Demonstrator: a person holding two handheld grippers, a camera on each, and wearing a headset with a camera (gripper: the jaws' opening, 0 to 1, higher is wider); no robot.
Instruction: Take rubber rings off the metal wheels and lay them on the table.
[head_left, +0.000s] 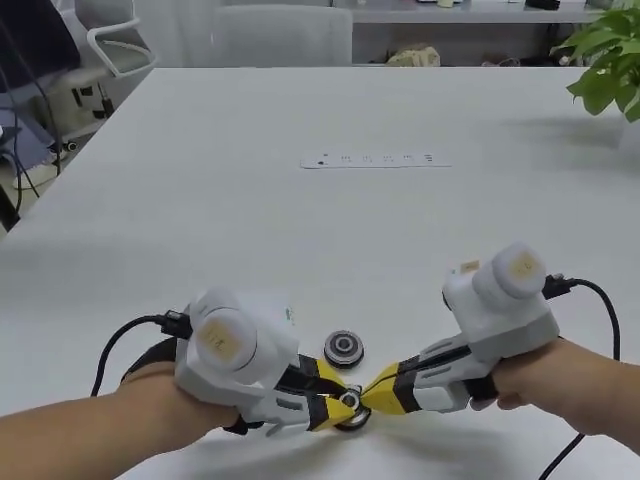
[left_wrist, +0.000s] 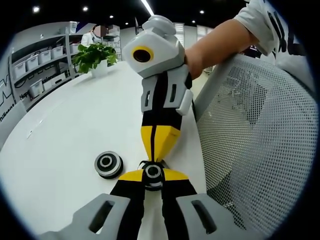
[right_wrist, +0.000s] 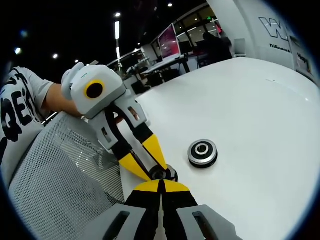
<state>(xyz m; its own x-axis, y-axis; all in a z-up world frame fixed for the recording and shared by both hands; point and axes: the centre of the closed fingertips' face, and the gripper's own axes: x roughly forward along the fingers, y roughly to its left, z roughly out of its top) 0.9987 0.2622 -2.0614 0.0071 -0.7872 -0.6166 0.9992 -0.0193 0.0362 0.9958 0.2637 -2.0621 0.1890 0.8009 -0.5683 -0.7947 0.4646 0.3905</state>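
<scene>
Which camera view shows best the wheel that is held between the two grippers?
The left gripper view: the held wheel faces the camera, between the jaws of the left gripper. In the head view the yellow jaws cover most of it. In the right gripper view its edge peeks past the shut jaws.

Head view looks down at the table (head_left: 400, 120); gripper views face each other closely, sharing the free wheel (left_wrist: 108, 164).
</scene>
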